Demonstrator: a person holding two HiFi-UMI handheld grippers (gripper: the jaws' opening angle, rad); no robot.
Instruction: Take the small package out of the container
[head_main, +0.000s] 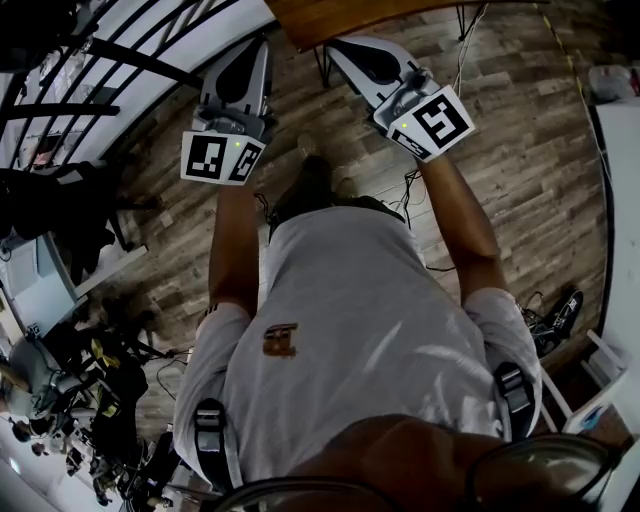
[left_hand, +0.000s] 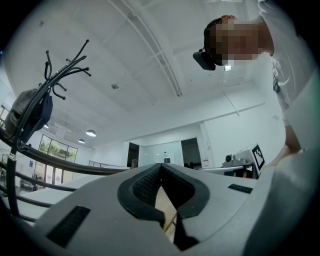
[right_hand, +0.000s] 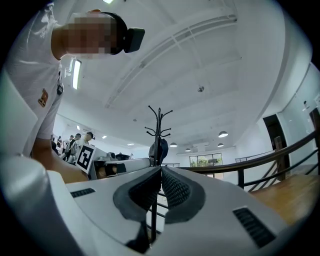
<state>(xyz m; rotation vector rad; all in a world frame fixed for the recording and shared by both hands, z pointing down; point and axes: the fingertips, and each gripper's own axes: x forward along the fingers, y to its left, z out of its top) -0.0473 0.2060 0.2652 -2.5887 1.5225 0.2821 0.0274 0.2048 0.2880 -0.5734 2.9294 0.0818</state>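
No container or small package shows in any view. In the head view my left gripper (head_main: 260, 45) and right gripper (head_main: 337, 47) are held out side by side in front of the person's body, over the wooden floor and near a wooden table's edge (head_main: 330, 15). In the left gripper view the left gripper (left_hand: 160, 165) points slightly upward into the room, its dark pads (left_hand: 145, 185) meeting at the tip with nothing between them. The right gripper (right_hand: 161, 168) stands the same way, pads (right_hand: 175, 189) touching and empty.
A black railing (head_main: 120, 50) runs at the upper left. A coat rack (right_hand: 159, 130) stands ahead of the right gripper; the same coat rack (left_hand: 50, 85) is at the left gripper view's left. Cluttered equipment (head_main: 70, 400) fills the lower left, cables (head_main: 410, 185) lie on the floor.
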